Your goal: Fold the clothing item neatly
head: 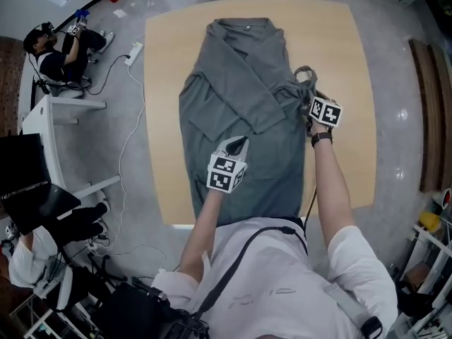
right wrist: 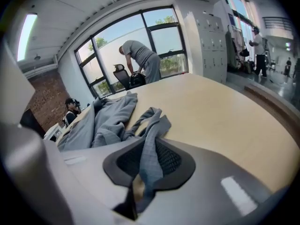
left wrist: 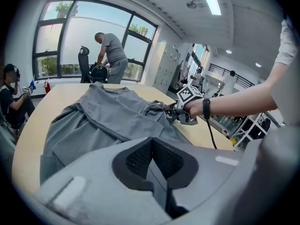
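A grey long-sleeved shirt [head: 233, 83] lies lengthwise on the light wooden table [head: 339, 62], collar at the far end. One sleeve is folded across its front. My right gripper [head: 308, 94] is at the shirt's right edge, shut on the other sleeve [head: 305, 75]. In the right gripper view a strip of grey sleeve cloth [right wrist: 151, 125] runs down between the pads of that gripper [right wrist: 145, 165]. My left gripper [head: 236, 145] hovers over the shirt's middle near the folded sleeve's end. In the left gripper view the shirt [left wrist: 103, 116] lies beyond its shut jaws [left wrist: 152, 158], with no cloth showing between them.
The near table edge is just in front of my body. A seated person [head: 53, 48] and a power strip with a cable [head: 133, 54] are on the floor to the left, by a white desk [head: 56, 111]. A standing person [left wrist: 110, 50] bends over a chair beyond the table's far end.
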{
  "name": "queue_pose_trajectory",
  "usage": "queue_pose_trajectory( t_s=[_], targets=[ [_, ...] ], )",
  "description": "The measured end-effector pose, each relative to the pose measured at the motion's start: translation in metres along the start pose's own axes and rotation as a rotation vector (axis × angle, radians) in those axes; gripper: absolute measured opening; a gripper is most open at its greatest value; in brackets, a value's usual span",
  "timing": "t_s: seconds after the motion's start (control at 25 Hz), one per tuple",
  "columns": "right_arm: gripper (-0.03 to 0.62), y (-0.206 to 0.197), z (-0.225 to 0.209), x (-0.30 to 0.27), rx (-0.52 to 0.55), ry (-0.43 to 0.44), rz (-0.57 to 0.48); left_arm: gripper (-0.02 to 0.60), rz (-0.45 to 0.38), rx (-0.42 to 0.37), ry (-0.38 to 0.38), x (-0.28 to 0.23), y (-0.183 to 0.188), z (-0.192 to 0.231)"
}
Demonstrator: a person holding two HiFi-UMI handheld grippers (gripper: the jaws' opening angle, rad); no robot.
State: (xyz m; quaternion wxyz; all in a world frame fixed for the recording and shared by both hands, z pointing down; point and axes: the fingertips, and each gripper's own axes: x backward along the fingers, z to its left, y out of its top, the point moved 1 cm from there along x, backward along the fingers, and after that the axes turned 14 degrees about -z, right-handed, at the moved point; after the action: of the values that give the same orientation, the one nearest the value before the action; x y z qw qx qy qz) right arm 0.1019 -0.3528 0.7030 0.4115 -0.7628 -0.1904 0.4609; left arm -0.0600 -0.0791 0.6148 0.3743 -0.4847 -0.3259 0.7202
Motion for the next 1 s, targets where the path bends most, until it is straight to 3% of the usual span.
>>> queue_pose_trajectory(
  t_s=[0.16, 0.24, 0.36, 0.52, 0.68, 0.84, 0.92, 0.96, 1.0],
  targets=[
    [0.046, 0.022, -0.032, 0.047, -0.082, -0.079, -0.13, 0.002, -0.005, 0.008, 0.006, 0.01, -0.009, -0.006],
    [0.044, 0.036, -0.041, 0.073, -0.117, -0.079, -0.201, 0.002, -0.01, 0.009, 0.006, 0.015, -0.011, -0.009],
    [0.043, 0.065, -0.03, 0.111, -0.1, -0.008, -0.297, 0.002, -0.027, 0.015, 0.016, 0.024, -0.01, -0.008],
    [0.043, 0.102, 0.046, 0.149, 0.047, 0.198, -0.382, 0.002, -0.053, 0.026, 0.039, 0.037, -0.006, 0.0],
    [0.043, 0.098, 0.169, 0.165, 0.25, 0.42, -0.337, 0.002, -0.071, 0.037, 0.068, 0.053, -0.004, 0.009],
    [0.053, 0.041, 0.253, 0.14, 0.471, 0.554, -0.206, 0.002, -0.085, 0.051, 0.093, 0.069, -0.008, 0.015],
    [0.186, 0.003, 0.264, 0.124, 0.51, 0.566, -0.094, 0.002, -0.09, 0.054, 0.1, 0.078, -0.009, 0.017],
    [0.227, -0.011, 0.265, 0.121, 0.51, 0.563, -0.052, 0.002, -0.092, 0.057, 0.105, 0.083, -0.01, 0.018],
    [0.229, -0.02, 0.263, 0.123, 0.505, 0.558, -0.03, 0.002, -0.096, 0.062, 0.11, 0.088, -0.011, 0.02]
  ],
)
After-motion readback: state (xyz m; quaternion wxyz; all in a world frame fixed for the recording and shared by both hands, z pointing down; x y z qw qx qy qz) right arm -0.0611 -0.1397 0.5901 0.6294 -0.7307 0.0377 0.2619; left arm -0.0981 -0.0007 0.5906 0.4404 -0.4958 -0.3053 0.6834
